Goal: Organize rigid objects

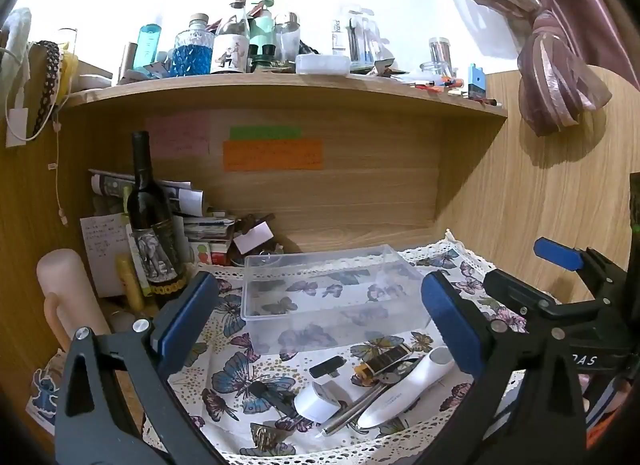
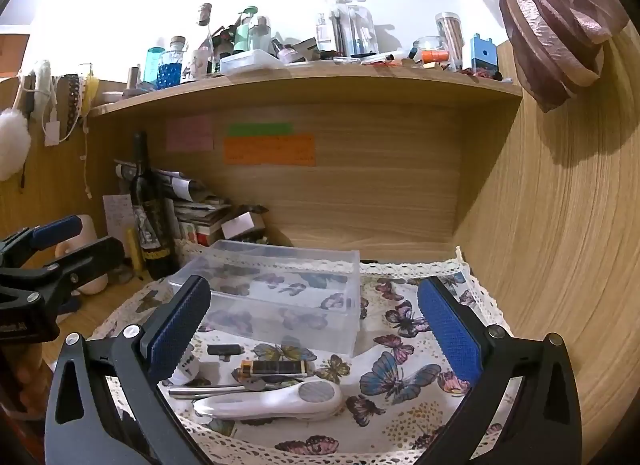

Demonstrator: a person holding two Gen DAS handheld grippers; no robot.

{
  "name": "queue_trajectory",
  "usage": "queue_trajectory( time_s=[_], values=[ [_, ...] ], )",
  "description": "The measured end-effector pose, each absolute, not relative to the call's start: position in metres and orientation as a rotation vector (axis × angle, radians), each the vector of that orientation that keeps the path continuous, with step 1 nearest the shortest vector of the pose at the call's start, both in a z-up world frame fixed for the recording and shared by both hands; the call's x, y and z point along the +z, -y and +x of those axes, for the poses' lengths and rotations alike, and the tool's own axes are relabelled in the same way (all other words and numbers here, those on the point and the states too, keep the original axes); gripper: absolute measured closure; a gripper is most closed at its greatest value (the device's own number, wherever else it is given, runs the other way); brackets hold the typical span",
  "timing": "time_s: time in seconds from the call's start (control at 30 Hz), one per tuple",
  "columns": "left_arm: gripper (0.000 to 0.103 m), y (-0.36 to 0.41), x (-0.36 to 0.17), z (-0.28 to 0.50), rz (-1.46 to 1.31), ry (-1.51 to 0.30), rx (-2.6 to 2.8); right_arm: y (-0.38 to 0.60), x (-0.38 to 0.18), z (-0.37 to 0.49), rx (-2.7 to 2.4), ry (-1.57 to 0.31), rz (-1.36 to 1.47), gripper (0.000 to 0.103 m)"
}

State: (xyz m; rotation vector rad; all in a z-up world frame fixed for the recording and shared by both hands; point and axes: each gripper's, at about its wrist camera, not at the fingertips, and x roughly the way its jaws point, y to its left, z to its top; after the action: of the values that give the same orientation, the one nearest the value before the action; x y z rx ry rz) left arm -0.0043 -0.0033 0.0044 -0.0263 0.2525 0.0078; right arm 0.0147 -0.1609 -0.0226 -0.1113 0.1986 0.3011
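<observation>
A clear plastic box sits empty on the butterfly cloth. In front of it lie a white handheld device, a silver pen, a small black part, a black-and-yellow flat piece and a white charger plug. My left gripper hangs open above these, nothing between its fingers. My right gripper is open too, above the same spot; it also shows at the right of the left wrist view.
A dark wine bottle, stacked papers and boxes stand at the back left. A crowded shelf overhangs the desk. A wooden side wall closes the right. A pink curtain hangs above.
</observation>
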Motion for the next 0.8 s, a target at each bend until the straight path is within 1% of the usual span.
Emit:
queue_trajectory(
  time_s=[0.8],
  values=[
    [0.000,0.0006,0.0044,-0.0047,-0.030,-0.248,0.004,0.1577,-0.0196,0.0080,0.319,-0.184,-0.108,0.000]
  ],
)
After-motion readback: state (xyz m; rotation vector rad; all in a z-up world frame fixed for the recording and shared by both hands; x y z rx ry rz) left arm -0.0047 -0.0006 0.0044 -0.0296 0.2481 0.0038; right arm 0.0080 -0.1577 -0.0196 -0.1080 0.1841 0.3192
